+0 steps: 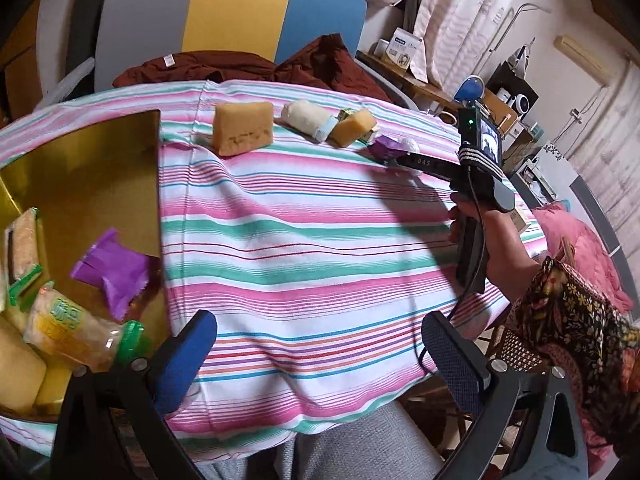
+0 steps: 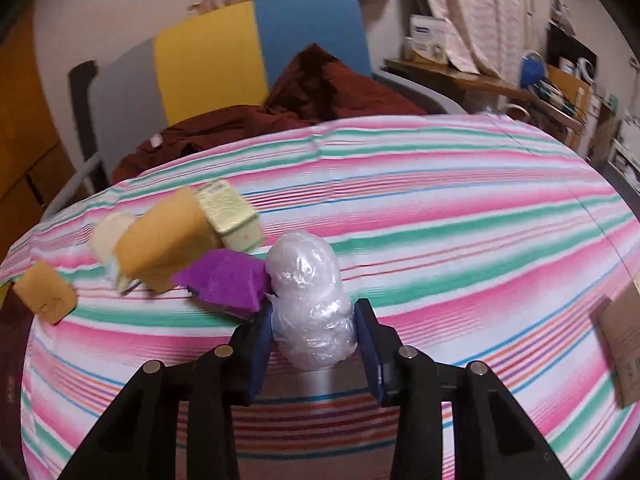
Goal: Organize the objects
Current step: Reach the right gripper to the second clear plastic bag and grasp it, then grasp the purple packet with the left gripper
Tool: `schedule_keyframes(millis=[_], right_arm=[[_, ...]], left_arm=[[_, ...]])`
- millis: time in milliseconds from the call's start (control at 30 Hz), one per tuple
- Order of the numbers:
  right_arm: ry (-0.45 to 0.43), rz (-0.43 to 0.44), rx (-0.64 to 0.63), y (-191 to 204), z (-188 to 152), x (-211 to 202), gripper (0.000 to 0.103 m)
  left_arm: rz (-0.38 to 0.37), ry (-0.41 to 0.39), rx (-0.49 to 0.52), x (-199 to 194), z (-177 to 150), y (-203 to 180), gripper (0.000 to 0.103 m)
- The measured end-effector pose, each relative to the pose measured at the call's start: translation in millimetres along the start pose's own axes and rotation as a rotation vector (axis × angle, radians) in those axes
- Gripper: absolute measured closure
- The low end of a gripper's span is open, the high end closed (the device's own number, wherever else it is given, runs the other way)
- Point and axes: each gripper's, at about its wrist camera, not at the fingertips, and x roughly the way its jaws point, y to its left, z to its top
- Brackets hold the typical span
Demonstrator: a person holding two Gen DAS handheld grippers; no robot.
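Observation:
My right gripper (image 2: 314,330) is shut on a clear plastic-wrapped bundle (image 2: 310,300), held just above the striped tablecloth (image 2: 440,240). Next to it lie a purple packet (image 2: 226,284), an orange sponge block (image 2: 164,244), a pale yellow box (image 2: 230,214), a white roll (image 2: 110,234) and a second orange block (image 2: 46,298). In the left wrist view the same row lies at the far side: orange block (image 1: 242,128), white roll (image 1: 306,118), small orange block (image 1: 352,126), purple packet (image 1: 384,148). My left gripper (image 1: 320,360) is open and empty beside a gold box (image 1: 100,168) holding snack packets (image 1: 108,272).
A grey, yellow and blue chair (image 1: 236,12) with a dark red garment (image 1: 224,68) stands behind the table. A cardboard box (image 2: 624,336) lies at the table's right edge. Cluttered shelves (image 1: 500,96) stand at the far right.

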Motion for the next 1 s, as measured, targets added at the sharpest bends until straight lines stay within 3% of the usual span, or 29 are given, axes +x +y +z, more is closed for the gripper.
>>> schedule_keyframes(millis=[200,300,433,600,867,1000], right_arm=[[-0.024,0.142,-0.138,27.6,-12.7,-14.1,0.065],[-0.082,0.067,-0.122,26.3,-17.0,-24.8,0.065],[-0.119,-0.092,0.031,0.3,-17.4,-27.4,0.065],[-0.159,-0.200,0.172,-21.9,-26.2,-37.9,0.065],[-0.148,-0.237,0.192,-23.2,-22.7,-29.9,0.065],[-0.126,-0.232,0.276,-39.5,-25.3,-22.8,0.065]], left_arm=[[0.009,0.004,0.026,6.8,7.2,-10.1,0.000],[0.013,0.004,0.033,12.0,14.2,-13.5,0.000],[0.020,0.002,0.052,28.6,30.8,-21.7,0.000],[0.035,-0.006,0.081,62.9,63.9,-34.8,0.000],[0.020,0.022,0.123,144.3,126.3,-66.0,0.000],[0.025,0.011,0.157,180.4,154.7,-81.2,0.000]])
